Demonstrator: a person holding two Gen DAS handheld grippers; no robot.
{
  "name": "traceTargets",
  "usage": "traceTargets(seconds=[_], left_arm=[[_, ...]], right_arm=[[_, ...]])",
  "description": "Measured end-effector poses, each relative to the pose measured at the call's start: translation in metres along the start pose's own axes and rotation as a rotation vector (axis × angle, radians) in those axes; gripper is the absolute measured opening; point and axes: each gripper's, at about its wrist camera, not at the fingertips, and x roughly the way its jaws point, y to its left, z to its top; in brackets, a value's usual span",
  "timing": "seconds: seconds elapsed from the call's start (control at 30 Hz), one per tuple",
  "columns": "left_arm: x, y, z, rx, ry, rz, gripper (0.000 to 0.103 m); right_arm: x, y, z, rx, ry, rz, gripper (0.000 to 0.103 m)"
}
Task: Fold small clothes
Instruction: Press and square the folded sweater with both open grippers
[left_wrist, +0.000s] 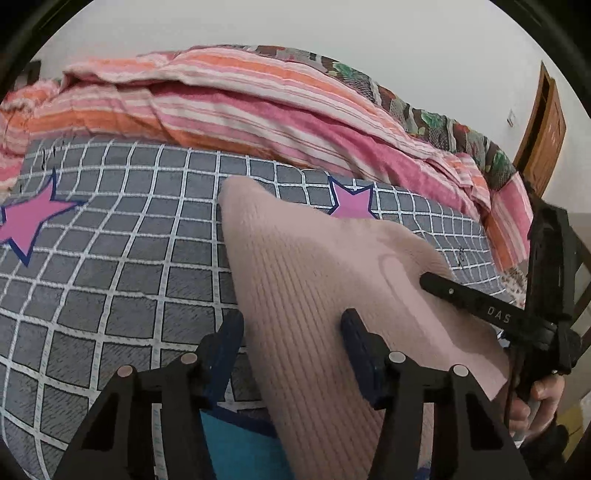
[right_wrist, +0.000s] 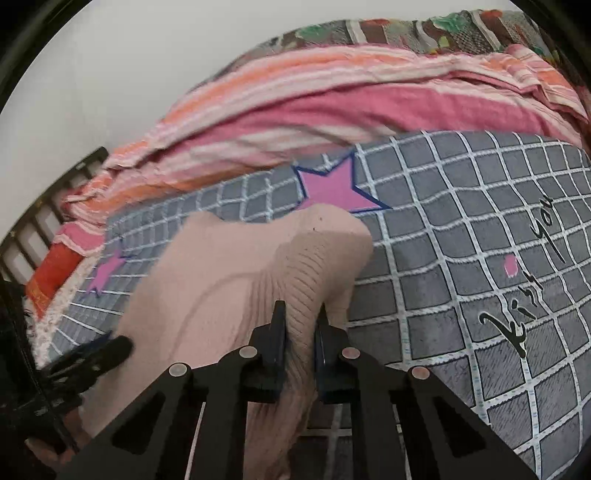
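A pale pink ribbed knit garment (left_wrist: 314, 273) lies on the grey checked bedsheet (left_wrist: 110, 258). My left gripper (left_wrist: 291, 325) is open, its fingers straddling the garment's near left edge. My right gripper (right_wrist: 300, 314) is shut on a bunched fold of the same garment (right_wrist: 229, 280) and holds that part raised. In the left wrist view the right gripper (left_wrist: 439, 282) reaches in from the right over the garment. The left gripper (right_wrist: 110, 347) shows at the lower left of the right wrist view.
A striped pink and orange quilt (left_wrist: 258, 107) is heaped along the far side of the bed. The sheet has pink stars (right_wrist: 332, 184) and black lettering (right_wrist: 524, 288). A wooden door (left_wrist: 543, 147) stands at the right. A blue patch (left_wrist: 240, 443) lies under the left gripper.
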Motion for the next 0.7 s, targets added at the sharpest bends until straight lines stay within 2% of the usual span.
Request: traceTargets(seconds=[0.13,0.2,0.37,0.53,0.57,0.63,0.7], left_arm=[[-0.005,0.000,0.010,0.003,-0.005,0.016,0.055],[-0.005,0.007,0.020,-0.026,-0.019,0.024,0.054],[0.020,0.030,0.047,-0.094,0.010,0.047,0.050],[0.054,0.030,0.070,-0.036,0.023,0.100,0.049],[0.060,0.030,0.072,-0.030,0.026,0.109,0.046],[0.073,0.030,0.072,-0.035,0.031,0.141,0.027],[0.080,0.030,0.069,-0.035,0.044,0.144,0.022]], right_arm=[[-0.006,-0.002,0.002,0.004,-0.017,0.006,0.021],[-0.008,-0.003,0.003,0.003,-0.028,0.003,0.025],[-0.007,-0.004,0.006,-0.006,-0.024,0.007,0.025],[-0.004,-0.008,0.007,0.002,-0.021,0.012,0.027],[-0.004,-0.009,0.007,0.003,-0.019,0.008,0.029],[-0.002,-0.008,0.006,0.001,-0.013,-0.002,0.030],[0.002,-0.009,0.006,0.006,0.000,-0.014,0.030]])
